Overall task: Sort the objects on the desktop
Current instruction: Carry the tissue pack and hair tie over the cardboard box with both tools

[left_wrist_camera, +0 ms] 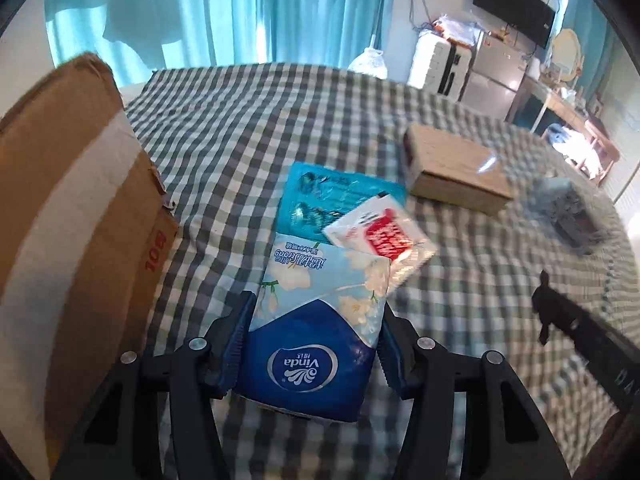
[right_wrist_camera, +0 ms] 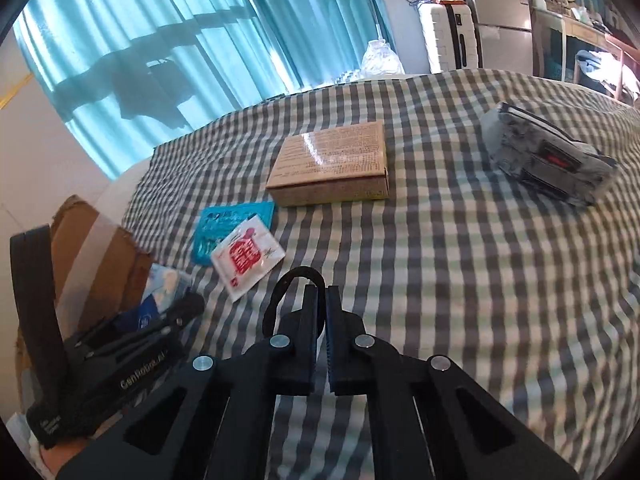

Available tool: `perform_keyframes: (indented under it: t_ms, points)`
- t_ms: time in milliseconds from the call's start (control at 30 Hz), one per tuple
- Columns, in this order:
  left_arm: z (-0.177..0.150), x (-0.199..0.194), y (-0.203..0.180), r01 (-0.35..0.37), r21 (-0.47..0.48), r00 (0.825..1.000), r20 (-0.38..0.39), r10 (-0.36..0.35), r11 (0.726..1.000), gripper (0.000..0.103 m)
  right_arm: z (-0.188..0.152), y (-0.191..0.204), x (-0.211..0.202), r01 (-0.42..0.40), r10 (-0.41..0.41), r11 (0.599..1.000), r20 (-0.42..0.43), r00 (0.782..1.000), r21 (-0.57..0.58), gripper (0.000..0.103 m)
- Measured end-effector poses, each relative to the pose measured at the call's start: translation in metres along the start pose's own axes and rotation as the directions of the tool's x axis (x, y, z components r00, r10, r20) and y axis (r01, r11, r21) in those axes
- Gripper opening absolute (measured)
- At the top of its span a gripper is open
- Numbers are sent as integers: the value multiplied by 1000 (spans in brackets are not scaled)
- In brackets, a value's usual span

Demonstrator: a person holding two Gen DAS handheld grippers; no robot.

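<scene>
Vinda tissue pack [left_wrist_camera: 316,328], blue and white with a flower print, clamped between the blue pads of the left gripper [left_wrist_camera: 314,334] and held clear above the checked cloth [left_wrist_camera: 460,320]. Just past it on the cloth, a white-and-red sachet [left_wrist_camera: 380,236] overlapping a teal sachet [left_wrist_camera: 320,196]. Beyond those, a flat tan printed carton [left_wrist_camera: 456,172]; further right and well apart, a grey wrapped packet [left_wrist_camera: 568,212], blurred. Close on the left, a brown cardboard box [left_wrist_camera: 72,208] with a broad stripe of pale tape. From the other side, right gripper [right_wrist_camera: 322,294] with jaws pinched together on a thin black loop [right_wrist_camera: 298,276] that arches up at the fingertips, over the same checked cloth. Off to its left, the left gripper and the tissue pack beside the cardboard box. Behind everything, teal curtains [right_wrist_camera: 180,32], a white suitcase [right_wrist_camera: 448,36] and a silver fridge [right_wrist_camera: 504,28].
</scene>
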State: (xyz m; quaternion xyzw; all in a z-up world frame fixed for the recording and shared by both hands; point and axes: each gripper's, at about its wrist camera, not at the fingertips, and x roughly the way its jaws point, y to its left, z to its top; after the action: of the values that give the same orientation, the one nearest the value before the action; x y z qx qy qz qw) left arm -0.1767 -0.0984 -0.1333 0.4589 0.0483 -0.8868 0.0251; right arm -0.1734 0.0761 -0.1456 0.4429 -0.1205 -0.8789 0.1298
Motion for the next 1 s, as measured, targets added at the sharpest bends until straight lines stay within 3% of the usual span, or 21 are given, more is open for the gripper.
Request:
perform_keyframes:
  t_ms: [300,567,800,1000]
  points:
    - [7,-102,-21,76,22,991,108,-78,997,58,-12,29,-97,-46,50,998,95,994,-41,4]
    - [5,-185,-22,57,47,978,200,-65,997,58,-21,81,-167,-64,85,989,163,983,-133,4]
    - [7,-239,16,24,-4,963,267,-22,1000,58,-24,138,-199,-115,160,965,183,970,-234,4]
    - [6,-255,70,-13,-87,958,284,37,996,58,-22,197,-188,-175,229,931,139,963,-319,4]
